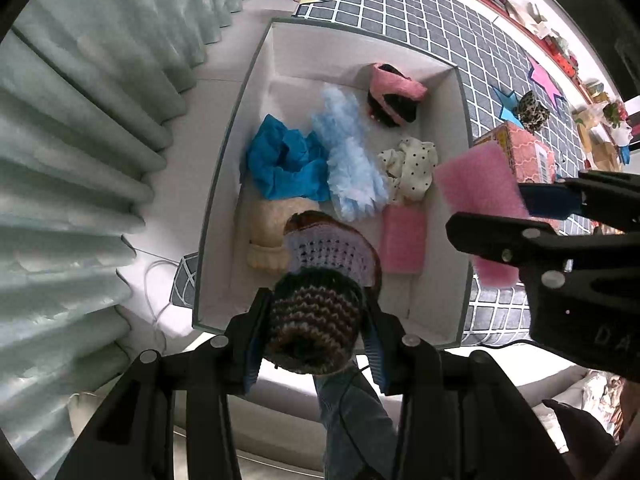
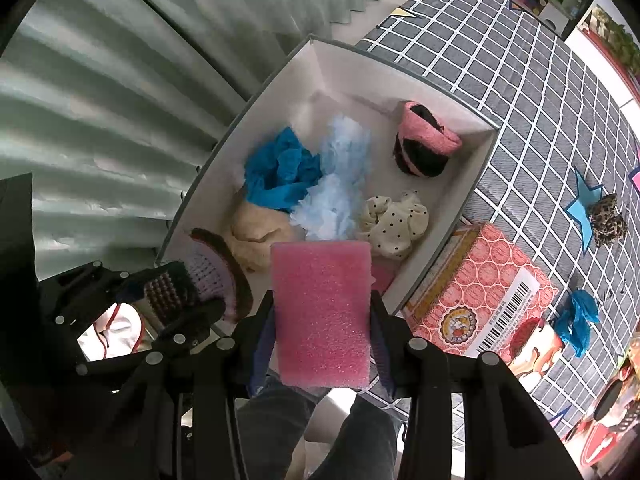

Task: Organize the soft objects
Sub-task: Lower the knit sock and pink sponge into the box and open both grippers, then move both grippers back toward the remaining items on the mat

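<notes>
My left gripper (image 1: 316,316) is shut on a striped knitted hat (image 1: 316,320), brown and lilac, held above the near end of a white open box (image 1: 248,92). My right gripper (image 2: 322,316) is shut on a pink foam sponge (image 2: 320,312) over the box's near right corner; the same sponge (image 1: 476,188) shows in the left wrist view. Inside the box lie a blue crumpled cloth (image 1: 284,164), a light blue fluffy piece (image 1: 348,160), a pink-and-black roll (image 1: 394,96), a dotted cream cloth (image 1: 412,168), a cream knitted hat (image 1: 266,236) and a pink pad (image 1: 402,240).
The box stands at the edge of a grey checked mat (image 2: 520,92), beside pale green curtains (image 1: 80,140). A red printed carton (image 2: 480,292) sits right of the box. On the mat lie a leopard-print item (image 2: 608,220), a blue crumpled cloth (image 2: 578,320) and paper stars (image 2: 582,208).
</notes>
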Demonstrator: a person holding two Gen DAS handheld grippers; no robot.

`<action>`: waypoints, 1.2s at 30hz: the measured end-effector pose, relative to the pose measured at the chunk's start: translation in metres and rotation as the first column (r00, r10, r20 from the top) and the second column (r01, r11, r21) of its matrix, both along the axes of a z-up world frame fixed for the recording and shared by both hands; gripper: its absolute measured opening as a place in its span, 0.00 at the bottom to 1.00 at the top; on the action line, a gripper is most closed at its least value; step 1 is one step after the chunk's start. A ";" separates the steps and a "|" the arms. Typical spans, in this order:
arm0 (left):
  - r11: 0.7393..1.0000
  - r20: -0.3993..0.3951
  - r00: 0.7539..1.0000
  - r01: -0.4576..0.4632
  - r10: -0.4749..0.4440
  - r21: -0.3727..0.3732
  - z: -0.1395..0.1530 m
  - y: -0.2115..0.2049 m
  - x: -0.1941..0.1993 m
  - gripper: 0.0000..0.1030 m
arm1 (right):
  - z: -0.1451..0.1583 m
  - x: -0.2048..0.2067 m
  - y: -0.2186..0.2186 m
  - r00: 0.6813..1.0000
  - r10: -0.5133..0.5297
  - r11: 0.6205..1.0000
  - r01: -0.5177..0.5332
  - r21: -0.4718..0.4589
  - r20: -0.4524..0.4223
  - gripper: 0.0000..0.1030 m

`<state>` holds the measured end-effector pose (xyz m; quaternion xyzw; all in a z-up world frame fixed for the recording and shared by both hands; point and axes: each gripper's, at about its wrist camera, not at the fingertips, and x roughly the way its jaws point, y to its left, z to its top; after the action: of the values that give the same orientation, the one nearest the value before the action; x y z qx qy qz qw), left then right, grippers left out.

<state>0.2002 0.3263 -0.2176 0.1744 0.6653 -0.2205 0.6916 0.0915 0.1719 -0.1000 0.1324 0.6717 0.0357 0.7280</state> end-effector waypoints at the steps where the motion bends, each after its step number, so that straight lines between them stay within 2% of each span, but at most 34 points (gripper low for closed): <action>1: 1.000 -0.001 1.000 0.000 0.000 0.001 0.000 0.000 0.000 0.45 | 0.000 0.000 0.000 1.000 -0.001 1.000 0.001 0.000 -0.001 0.43; 14: 1.000 -0.020 1.000 0.010 -0.010 -0.003 -0.006 -0.004 0.002 0.47 | -0.005 0.005 -0.004 1.000 -0.013 0.999 0.013 0.030 -0.005 0.43; 15: 1.000 -0.023 1.000 0.012 -0.013 -0.008 -0.007 -0.005 0.002 0.49 | -0.005 0.006 -0.005 1.000 -0.012 0.999 0.012 0.033 -0.004 0.43; 16: 1.000 -0.025 1.000 0.014 -0.014 -0.012 -0.007 -0.006 0.002 0.56 | -0.004 0.006 -0.006 1.000 -0.013 0.999 0.013 0.039 -0.004 0.44; 17: 1.000 -0.024 1.000 0.014 -0.014 -0.013 -0.006 -0.006 0.003 0.61 | -0.004 0.007 -0.007 1.000 -0.015 0.999 0.015 0.042 -0.003 0.55; 18: 1.000 -0.023 1.000 0.016 -0.016 -0.012 -0.006 -0.008 0.003 0.71 | -0.003 0.007 -0.008 1.000 -0.018 0.999 0.018 0.044 -0.001 0.66; 19: 1.000 -0.020 1.000 0.017 -0.017 -0.010 -0.006 -0.008 0.004 0.77 | -0.002 0.007 -0.009 1.000 -0.019 0.999 0.019 0.048 0.005 0.87; 20: 1.000 -0.015 1.000 0.017 -0.017 -0.006 -0.005 -0.010 0.004 0.77 | 0.000 0.007 -0.011 1.000 -0.025 0.998 0.024 0.051 0.016 0.89; 23: 1.000 -0.020 1.000 0.015 -0.015 -0.001 -0.005 -0.013 0.006 0.78 | 0.008 0.008 -0.020 0.998 -0.046 0.998 0.044 0.050 0.033 0.89; 26: 1.000 -0.007 1.000 0.004 -0.004 -0.001 -0.002 -0.016 0.010 0.90 | 0.015 0.007 -0.035 0.996 -0.081 0.995 0.078 0.056 0.049 0.89; 27: 1.000 0.000 1.000 0.001 -0.001 0.004 -0.001 -0.017 0.011 1.00 | 0.019 0.006 -0.041 0.994 -0.097 0.994 0.093 0.057 0.058 0.89; 32: 1.000 -0.003 1.000 0.000 0.000 -0.015 0.008 -0.033 0.019 1.00 | 0.032 -0.007 -0.091 0.975 -0.205 0.978 0.200 0.062 0.088 0.89; 36: 0.999 -0.008 1.000 0.021 -0.021 -0.048 0.019 -0.057 0.022 1.00 | 0.027 -0.027 -0.145 0.943 -0.323 0.946 0.320 0.046 0.083 0.89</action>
<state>0.2220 0.2695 -0.1987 0.1637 0.6609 -0.2442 0.6905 0.0643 0.0273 -0.0729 0.2499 0.6074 -0.0671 0.7510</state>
